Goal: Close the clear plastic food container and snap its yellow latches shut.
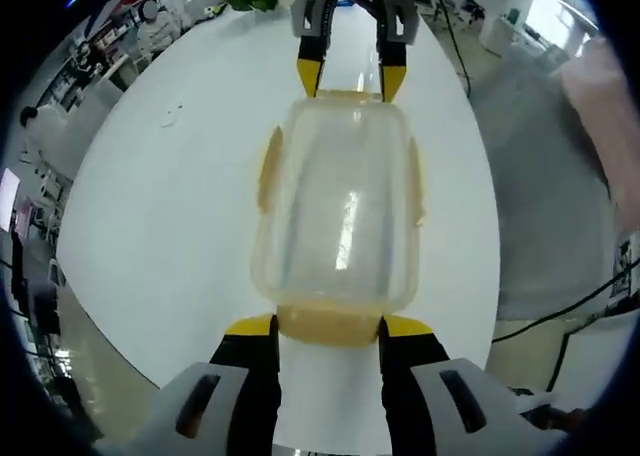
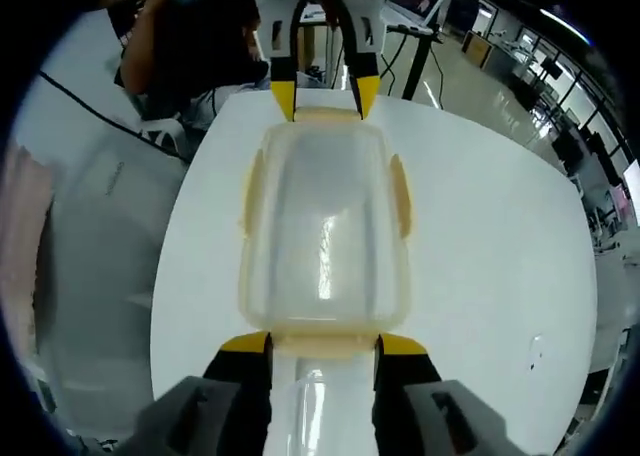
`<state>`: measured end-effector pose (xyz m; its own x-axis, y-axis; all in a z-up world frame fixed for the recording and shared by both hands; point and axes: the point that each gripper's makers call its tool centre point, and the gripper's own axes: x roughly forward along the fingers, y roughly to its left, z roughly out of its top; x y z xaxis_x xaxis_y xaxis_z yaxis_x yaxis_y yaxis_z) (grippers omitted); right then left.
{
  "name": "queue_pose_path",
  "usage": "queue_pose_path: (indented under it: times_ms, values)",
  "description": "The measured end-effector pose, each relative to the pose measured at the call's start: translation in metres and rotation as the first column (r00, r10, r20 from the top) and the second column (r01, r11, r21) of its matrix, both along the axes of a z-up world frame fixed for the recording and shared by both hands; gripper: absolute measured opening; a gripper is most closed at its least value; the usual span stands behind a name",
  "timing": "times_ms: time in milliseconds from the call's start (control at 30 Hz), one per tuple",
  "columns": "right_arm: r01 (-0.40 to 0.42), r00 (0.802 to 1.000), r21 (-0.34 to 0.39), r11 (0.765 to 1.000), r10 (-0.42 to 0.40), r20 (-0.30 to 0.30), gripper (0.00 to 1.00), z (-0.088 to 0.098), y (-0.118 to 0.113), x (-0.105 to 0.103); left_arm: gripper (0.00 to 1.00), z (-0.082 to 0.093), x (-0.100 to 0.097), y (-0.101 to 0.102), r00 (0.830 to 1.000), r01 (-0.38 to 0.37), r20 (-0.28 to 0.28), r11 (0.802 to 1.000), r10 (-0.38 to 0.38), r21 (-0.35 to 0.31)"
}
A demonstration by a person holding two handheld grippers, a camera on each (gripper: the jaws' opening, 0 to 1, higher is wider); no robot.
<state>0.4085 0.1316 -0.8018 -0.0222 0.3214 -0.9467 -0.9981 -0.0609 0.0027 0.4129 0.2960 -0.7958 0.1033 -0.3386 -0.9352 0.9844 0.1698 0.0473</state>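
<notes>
Clear plastic container (image 1: pixel 340 216) lying flat on the round white table (image 1: pixel 170 206), lid down over it, yellow latches (image 1: pixel 268 166) along the long sides and at both ends. Long axis running straight between the two grippers. Left gripper (image 1: pixel 330 328) spread wide across the near end latch, tips touching it; right gripper (image 2: pixel 322 344) likewise at the opposite end. Actual squeeze hard to judge. Latch seating lost in glare.
</notes>
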Motion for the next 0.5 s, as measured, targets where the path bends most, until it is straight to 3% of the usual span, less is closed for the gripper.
queue_pose_path:
  times_ms: [500]
  values:
    - [0.004,0.999,-0.018,1.0,-0.004,0.047,0.37,0.021,-0.042,-0.002,0.36,0.02,-0.002,-0.043,0.999,0.009,0.04,1.0,-0.008,-0.011]
